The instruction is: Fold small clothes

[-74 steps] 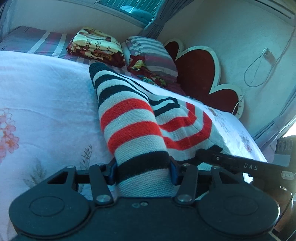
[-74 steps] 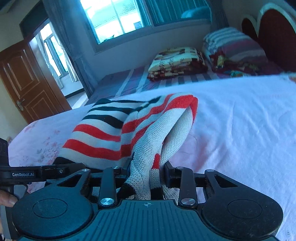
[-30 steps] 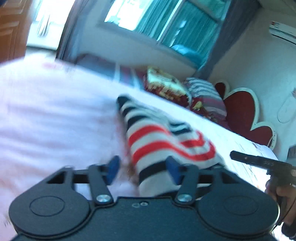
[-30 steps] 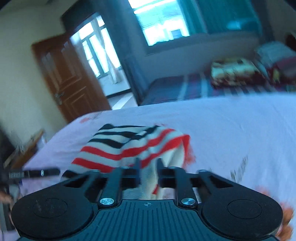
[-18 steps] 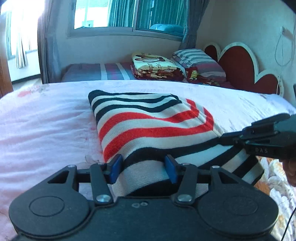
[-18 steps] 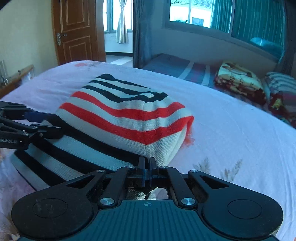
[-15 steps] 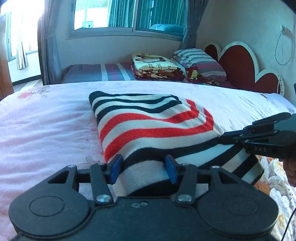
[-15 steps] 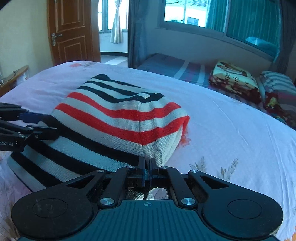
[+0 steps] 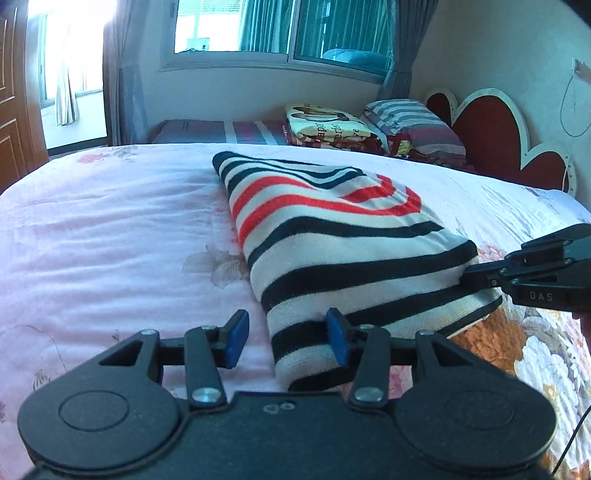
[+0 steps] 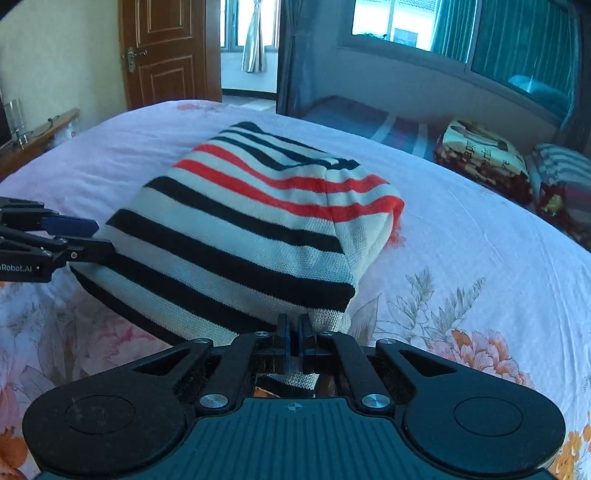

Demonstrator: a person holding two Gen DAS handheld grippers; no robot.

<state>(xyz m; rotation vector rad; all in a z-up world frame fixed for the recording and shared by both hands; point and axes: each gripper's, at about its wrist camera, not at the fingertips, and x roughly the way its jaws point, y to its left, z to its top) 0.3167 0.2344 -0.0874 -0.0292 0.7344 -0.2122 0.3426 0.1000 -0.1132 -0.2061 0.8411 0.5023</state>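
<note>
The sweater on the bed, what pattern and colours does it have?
The sweater has cream, black and red stripes; the right wrist view shows it best.

Daylight from the window point(image 9: 280, 33) is blown out to white glare, with a bluish cast throughout. Both views sharp; fisheye bends the edges, corners dark.

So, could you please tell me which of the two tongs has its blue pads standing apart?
The left tongs: their pads stand apart at the striped sweater's corner. The right tongs are pinched shut on its edge.
</note>
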